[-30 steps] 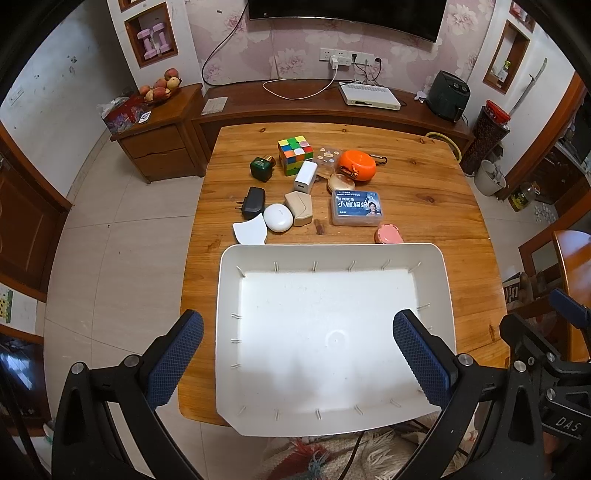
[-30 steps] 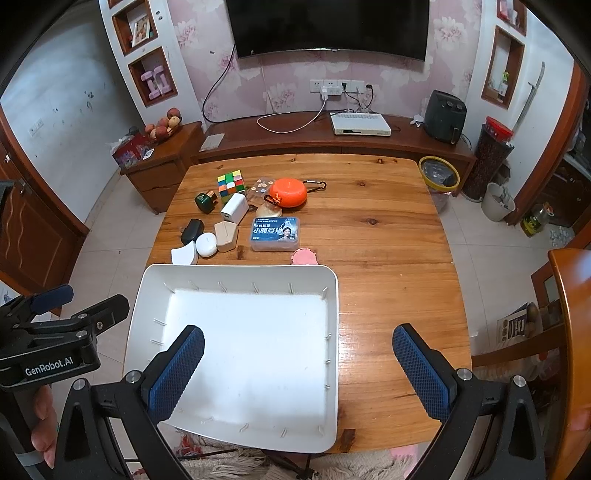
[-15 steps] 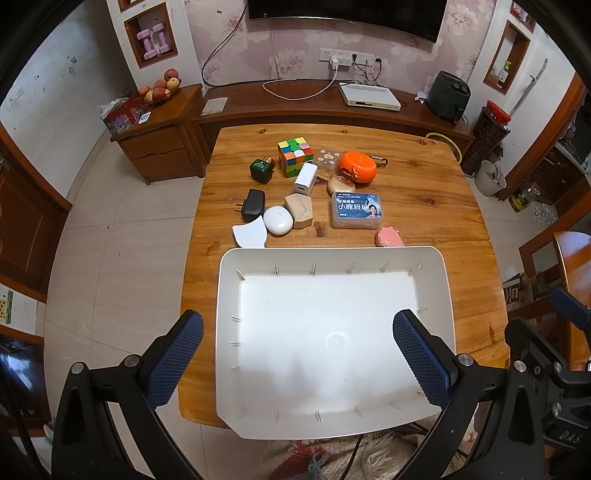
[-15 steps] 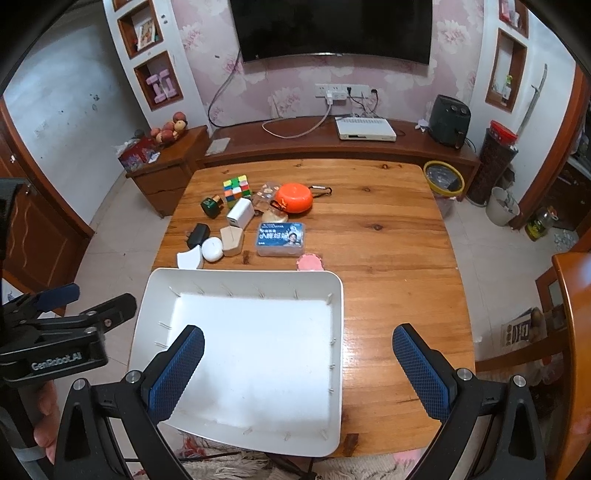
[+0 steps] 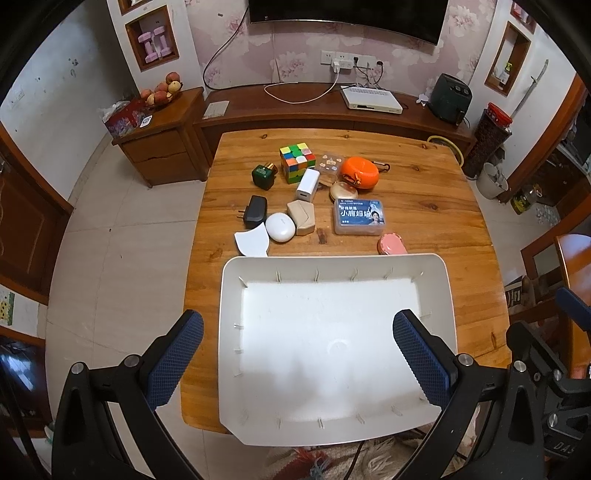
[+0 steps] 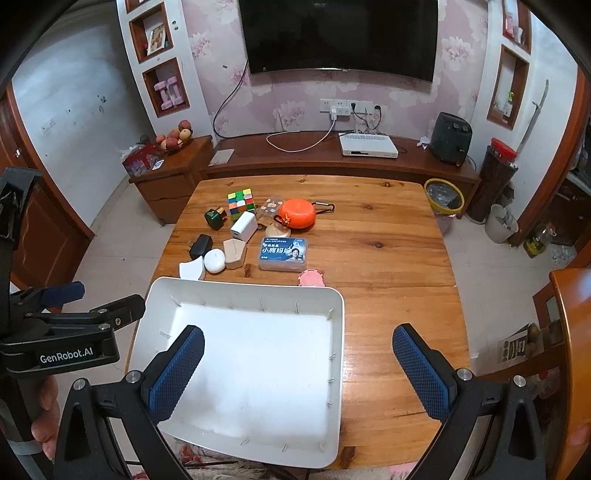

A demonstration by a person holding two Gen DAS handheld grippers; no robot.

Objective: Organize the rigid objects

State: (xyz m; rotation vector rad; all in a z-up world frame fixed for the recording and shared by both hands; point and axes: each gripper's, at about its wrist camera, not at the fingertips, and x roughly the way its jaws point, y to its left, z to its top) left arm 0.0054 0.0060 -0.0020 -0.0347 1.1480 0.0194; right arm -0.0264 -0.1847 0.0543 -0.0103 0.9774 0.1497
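A square wooden table (image 5: pixel 424 206) is filling the middle of both views, standing on a pale tiled floor (image 5: pixel 122 236) in a room with pink floral wallpaper. A large shallow white plastic tray (image 5: pixel 334 266) is sitting at the table's near edge, holding nothing. Beyond its far rim the small rigid objects are lying clustered on the wood: a blue-labelled clear plastic box (image 5: pixel 359 216), a round orange zip case (image 5: pixel 359 172) with a carabiner, a multicoloured puzzle cube (image 5: pixel 296 161), a white rectangular charger (image 5: pixel 307 185), a beige angular case (image 5: pixel 301 218), a white oval earbud case (image 5: pixel 280 227), a black plug adapter (image 5: pixel 255 211), a dark green bottle (image 5: pixel 263 175), a white curved chip (image 5: pixel 252 242) and a pink ridged case (image 5: pixel 392 244) touching the tray's rim.

The left gripper (image 5: pixel 295 363) is hovering over the tray with its blue-padded jaws spread wide, gripping nothing; the right gripper (image 6: pixel 298 367) is likewise gaping, straddling the tray's right rim.

Only the right wrist view is showing the whole dark wall-mounted television (image 6: pixel 340 35), a yellow-rimmed bin (image 6: pixel 443 195) — and the left tool's body with a hand (image 6: pixel 46 413) on its handle. The left wrist view is showing the tray complete.
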